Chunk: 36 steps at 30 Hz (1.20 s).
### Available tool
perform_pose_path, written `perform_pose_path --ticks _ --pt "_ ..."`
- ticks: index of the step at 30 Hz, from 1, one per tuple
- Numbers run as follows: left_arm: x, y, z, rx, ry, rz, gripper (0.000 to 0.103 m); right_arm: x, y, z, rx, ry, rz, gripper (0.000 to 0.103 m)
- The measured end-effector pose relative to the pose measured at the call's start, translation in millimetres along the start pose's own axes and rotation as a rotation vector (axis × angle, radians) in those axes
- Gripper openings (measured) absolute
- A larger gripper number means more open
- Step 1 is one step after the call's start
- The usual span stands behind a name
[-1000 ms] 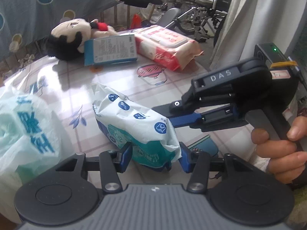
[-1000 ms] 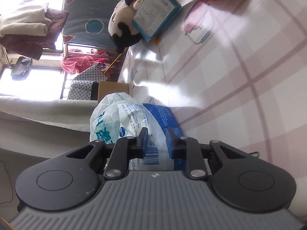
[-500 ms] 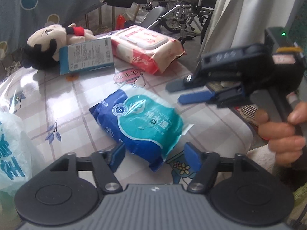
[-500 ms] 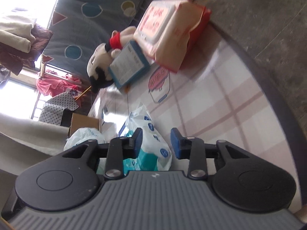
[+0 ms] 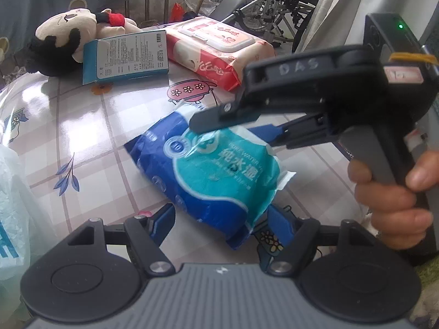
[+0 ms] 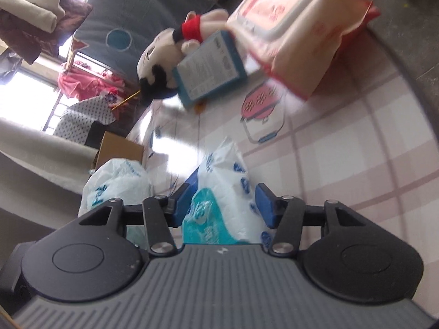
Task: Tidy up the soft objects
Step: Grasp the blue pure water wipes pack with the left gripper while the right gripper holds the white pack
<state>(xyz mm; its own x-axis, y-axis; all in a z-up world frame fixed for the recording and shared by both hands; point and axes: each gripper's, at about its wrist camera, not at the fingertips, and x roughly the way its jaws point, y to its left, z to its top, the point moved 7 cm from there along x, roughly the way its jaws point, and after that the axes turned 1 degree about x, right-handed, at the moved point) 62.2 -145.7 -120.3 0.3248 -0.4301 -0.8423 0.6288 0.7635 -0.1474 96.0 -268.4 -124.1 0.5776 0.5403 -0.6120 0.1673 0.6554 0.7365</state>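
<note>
A blue and teal wet-wipe pack (image 5: 211,170) lies flat on the checked tablecloth (image 5: 90,126). My left gripper (image 5: 222,219) is open, its fingers either side of the pack's near end, not squeezing it. My right gripper (image 5: 236,128) comes in from the right, open, with its jaws above and below the pack's far side. In the right wrist view the pack (image 6: 222,205) sits between the open right gripper (image 6: 223,201). A plush doll (image 5: 71,35), a blue box (image 5: 126,57) and a pink wipes pack (image 5: 216,49) lie at the back.
A white and teal plastic bag (image 5: 11,208) bulges at the left table edge, also in the right wrist view (image 6: 118,183). Wheelchairs (image 5: 260,2) and a curtain stand beyond the table. A cardboard box (image 6: 118,150) sits on the floor.
The left gripper has let go of the wipe pack and opened; the pack now lies flat, teal face up. The right gripper released, lifted, opened wider and has come back around the pack.
</note>
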Motion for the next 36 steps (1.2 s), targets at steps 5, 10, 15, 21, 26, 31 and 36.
perform_pose_path --ticks 5,10,15,21,26,31,36 --pt "-4 3 -4 -0.010 0.004 0.002 0.076 3 7 -10 -0.011 0.033 0.013 0.046" --pt "-14 8 -18 -0.026 0.019 0.000 0.076 5 16 -25 -0.018 0.067 0.031 0.047" --pt "-31 17 -41 -0.030 0.043 0.005 0.076 10 31 -49 -0.048 0.130 0.057 0.048" --pt "-48 36 -63 -0.079 0.058 -0.005 0.086 20 50 -76 -0.069 0.225 0.118 0.049" --pt "-55 48 -67 -0.165 0.057 -0.046 0.091 20 48 -78 -0.014 0.252 0.168 0.049" --pt "-65 49 -62 -0.202 0.038 -0.071 0.095 11 40 -71 0.007 0.240 0.174 0.050" --pt "-76 51 -58 -0.272 0.027 -0.136 0.101 -2 33 -57 0.015 0.194 0.184 0.050"
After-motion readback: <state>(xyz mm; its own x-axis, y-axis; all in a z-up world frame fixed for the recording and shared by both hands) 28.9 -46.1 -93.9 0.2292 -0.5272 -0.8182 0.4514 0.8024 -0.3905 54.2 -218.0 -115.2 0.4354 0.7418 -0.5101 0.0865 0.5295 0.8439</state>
